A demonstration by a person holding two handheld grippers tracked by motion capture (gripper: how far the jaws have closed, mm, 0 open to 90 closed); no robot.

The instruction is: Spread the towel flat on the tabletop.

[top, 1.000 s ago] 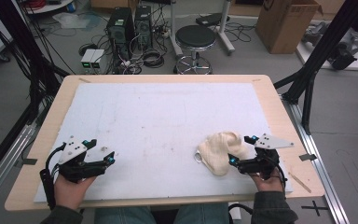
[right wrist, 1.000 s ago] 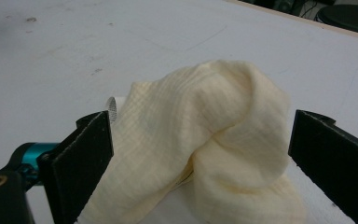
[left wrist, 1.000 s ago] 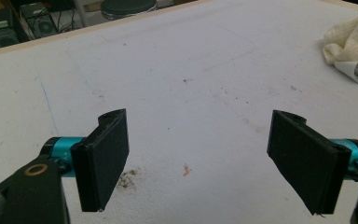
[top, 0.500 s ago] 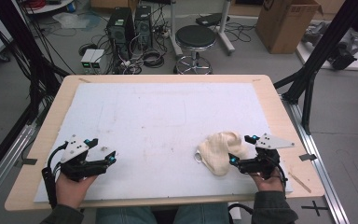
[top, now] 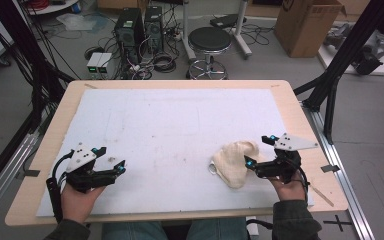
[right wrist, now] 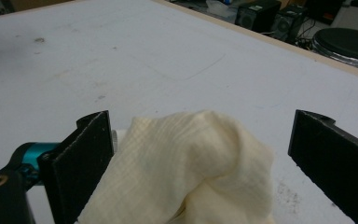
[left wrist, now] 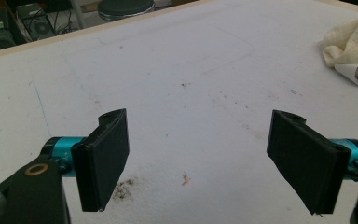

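My right gripper (right wrist: 200, 158) is spread wide with the cream cloth (top: 235, 160) bunched between its jaws, not yet pinched; the cloth lies crumpled near the worktop's (top: 180, 120) front right corner. My left gripper (left wrist: 198, 158) is also wide open over bare surface near the front left corner. I judge nothing is done so far. A small white tag on the cloth is unreadable

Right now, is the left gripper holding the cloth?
No, the left gripper is wide open over bare table, and the cloth lies far off.
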